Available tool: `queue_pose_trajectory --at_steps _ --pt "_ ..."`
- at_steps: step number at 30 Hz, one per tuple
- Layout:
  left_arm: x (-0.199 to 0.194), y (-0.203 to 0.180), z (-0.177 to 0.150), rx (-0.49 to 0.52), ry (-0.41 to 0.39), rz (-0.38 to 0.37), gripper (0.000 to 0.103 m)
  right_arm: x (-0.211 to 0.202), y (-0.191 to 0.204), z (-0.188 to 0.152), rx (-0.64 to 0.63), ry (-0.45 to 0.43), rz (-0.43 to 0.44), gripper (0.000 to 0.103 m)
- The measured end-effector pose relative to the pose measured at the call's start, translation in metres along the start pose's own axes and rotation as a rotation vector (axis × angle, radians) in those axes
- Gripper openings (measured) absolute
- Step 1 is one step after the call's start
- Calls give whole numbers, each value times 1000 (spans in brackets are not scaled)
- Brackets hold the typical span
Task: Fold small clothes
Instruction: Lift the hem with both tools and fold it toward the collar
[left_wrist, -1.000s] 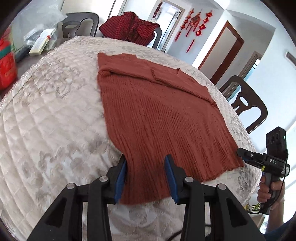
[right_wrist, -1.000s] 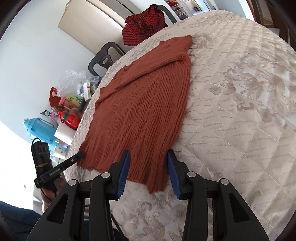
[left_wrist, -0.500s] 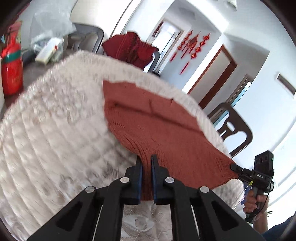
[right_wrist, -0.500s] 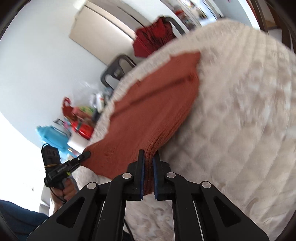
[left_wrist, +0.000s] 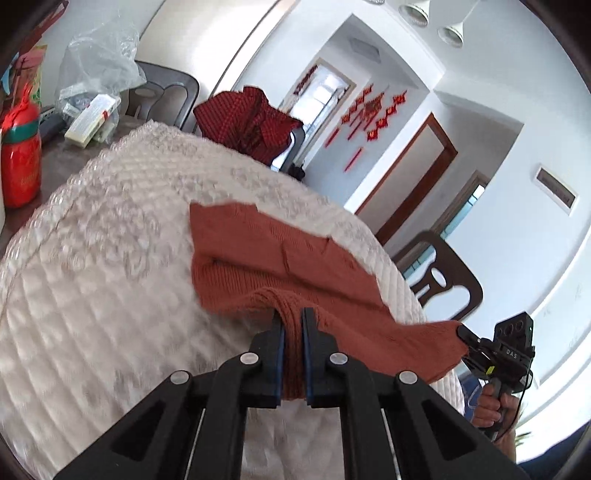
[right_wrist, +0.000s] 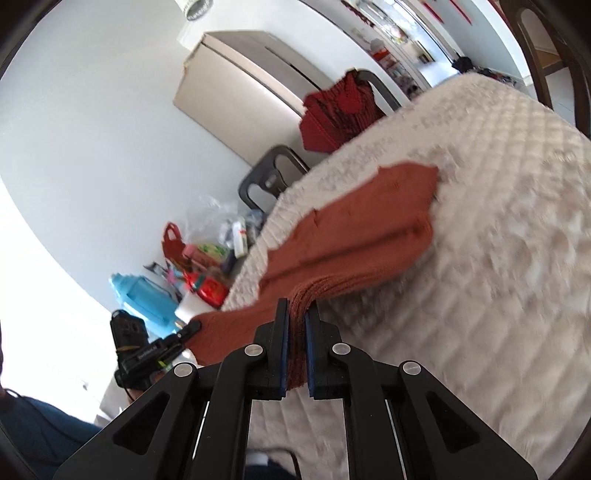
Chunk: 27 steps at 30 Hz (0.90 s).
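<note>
Knitwear like this rust sweater (left_wrist: 258, 254) is soft, light and stretchy, so the left tongs (left_wrist: 292, 325) and the right tongs (right_wrist: 297, 321) each pinch a bunched hem corner, lifted above the quilted worktop (left_wrist: 92, 277) while the collar end rests on it

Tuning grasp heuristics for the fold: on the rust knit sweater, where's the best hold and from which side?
The bottom hem, one corner per gripper, coming in from the near table edge. The rust knit sweater lies with collar end far and hem nearest, so the hem is the free edge. The left gripper and right gripper are both shut on bunched hem, lifting it off the quilted cover for a fold toward the collar.
</note>
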<state>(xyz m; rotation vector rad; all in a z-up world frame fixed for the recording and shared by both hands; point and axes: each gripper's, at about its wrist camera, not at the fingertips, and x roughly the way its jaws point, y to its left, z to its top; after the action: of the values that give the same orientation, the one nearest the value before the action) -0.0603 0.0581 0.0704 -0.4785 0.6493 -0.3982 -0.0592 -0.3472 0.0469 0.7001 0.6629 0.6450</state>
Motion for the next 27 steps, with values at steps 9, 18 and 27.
queue_pose_trajectory --at_steps 9,18,27 --pt "65 25 68 -79 -16 -24 10 51 -22 71 49 -49 28 7" --pt "157 70 98 -194 101 33 10 122 -87 115 227 -2 -38 7" --pt "196 91 102 -297 188 53 10 148 -121 122 341 50 -115 7"
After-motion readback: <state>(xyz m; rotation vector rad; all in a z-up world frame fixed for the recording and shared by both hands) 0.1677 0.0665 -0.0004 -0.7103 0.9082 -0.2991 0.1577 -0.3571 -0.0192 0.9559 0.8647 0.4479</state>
